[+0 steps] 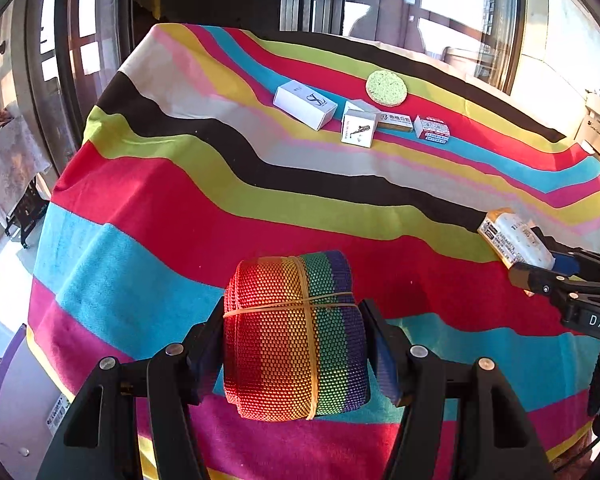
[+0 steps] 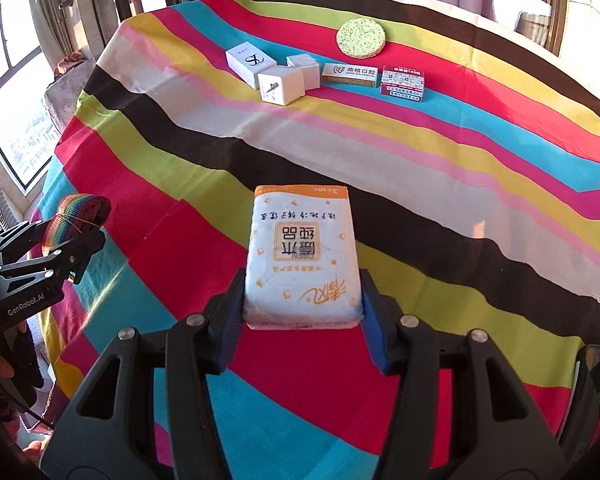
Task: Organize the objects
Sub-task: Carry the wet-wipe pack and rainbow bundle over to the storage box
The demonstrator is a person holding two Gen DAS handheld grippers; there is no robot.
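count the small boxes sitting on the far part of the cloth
5, in a row: long white box, cube with a drawing, plain cube behind it, tan-edged box, red-and-blue box. None seem hidden.

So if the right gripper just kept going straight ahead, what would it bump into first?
Probably the small white box in the far row, though depth is hard to judge. The right gripper, holding the tissue pack, has only striped cloth before that.

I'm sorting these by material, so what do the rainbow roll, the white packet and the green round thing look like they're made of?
Rainbow roll: woven fabric webbing, slightly glossy mesh texture, bound with rubber bands. White packet: soft tissue pack in thin printed plastic wrap, crinkled at the edges. Green disc: probably sponge, matte and speckled with pores.
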